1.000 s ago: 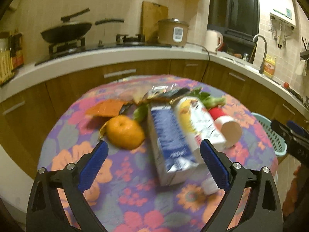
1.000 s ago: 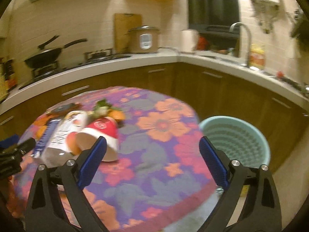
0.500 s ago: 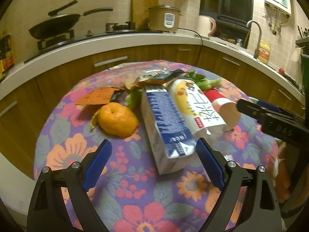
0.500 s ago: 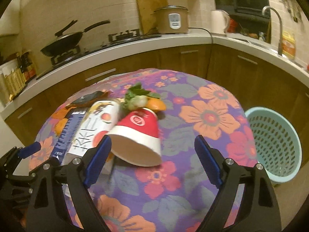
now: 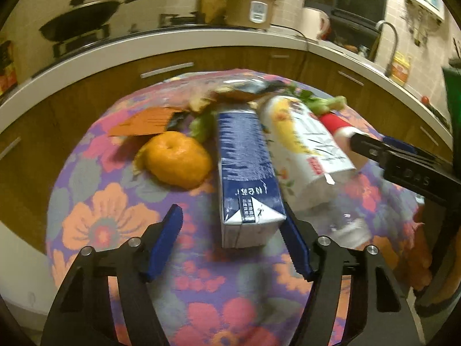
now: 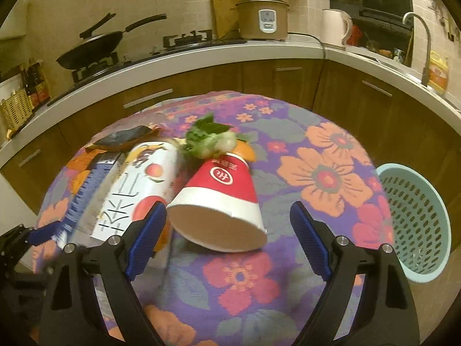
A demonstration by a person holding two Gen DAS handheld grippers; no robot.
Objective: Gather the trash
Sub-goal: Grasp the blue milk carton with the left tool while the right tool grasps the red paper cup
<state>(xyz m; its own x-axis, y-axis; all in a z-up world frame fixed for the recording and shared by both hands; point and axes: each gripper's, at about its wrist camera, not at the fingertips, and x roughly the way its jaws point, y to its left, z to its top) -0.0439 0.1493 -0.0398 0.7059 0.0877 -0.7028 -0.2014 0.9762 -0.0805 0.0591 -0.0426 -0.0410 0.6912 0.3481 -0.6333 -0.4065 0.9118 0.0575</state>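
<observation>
The right gripper (image 6: 227, 242) is spread wide with its fingers on either side of the rim of the toppled cup (image 6: 220, 201), which lies on the counter (image 6: 325, 173). Best to advance a little so both pads pinch the rim squarely, then carry it to the basket (image 6: 415, 225). The left gripper (image 5: 233, 242), also released, hovers at the carton (image 5: 245, 176).

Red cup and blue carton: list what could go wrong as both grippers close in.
1. The red cup lies on its side with its rim toward the open right gripper; a squeeze across the rim could crush it or let it roll away.
2. The blue carton touches the white carton; the left gripper may drag both.
3. The basket sits beyond the table edge, so a loose grip may drop trash short.
</observation>
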